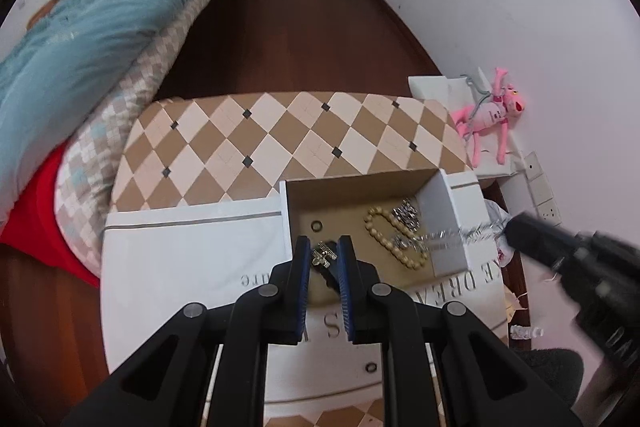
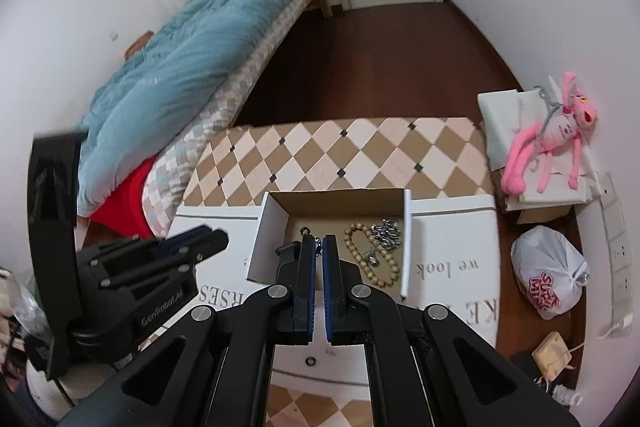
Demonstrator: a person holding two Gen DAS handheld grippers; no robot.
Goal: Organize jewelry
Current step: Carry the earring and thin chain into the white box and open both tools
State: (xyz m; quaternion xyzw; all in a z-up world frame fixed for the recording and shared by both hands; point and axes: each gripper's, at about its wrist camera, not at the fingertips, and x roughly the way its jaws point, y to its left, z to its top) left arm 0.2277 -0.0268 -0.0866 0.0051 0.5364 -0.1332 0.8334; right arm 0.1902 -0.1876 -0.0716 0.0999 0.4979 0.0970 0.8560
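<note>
Both tongs at the cardboard box [image 1: 360, 195], a piece of jewelry pinched in each.

The box sits on the white printed cover [image 1: 192, 259] over the checkered table [image 1: 288, 135]; inside I see the wooden bead bracelet [image 1: 394, 237], a silver chain [image 1: 408, 213] and a small ring [image 1: 317, 225]. My left gripper [image 1: 324, 255] is narrowed onto a sparkly pendant [image 1: 323, 254]; my right gripper [image 2: 319, 247] pinches a silver chain piece [image 2: 319, 246]. I judge both light, limp and slippery, so grip the chain itself, firmly.

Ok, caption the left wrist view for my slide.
Left tongs pinch a sparkly pendant over the open cardboard box holding a wooden bead bracelet.
</note>
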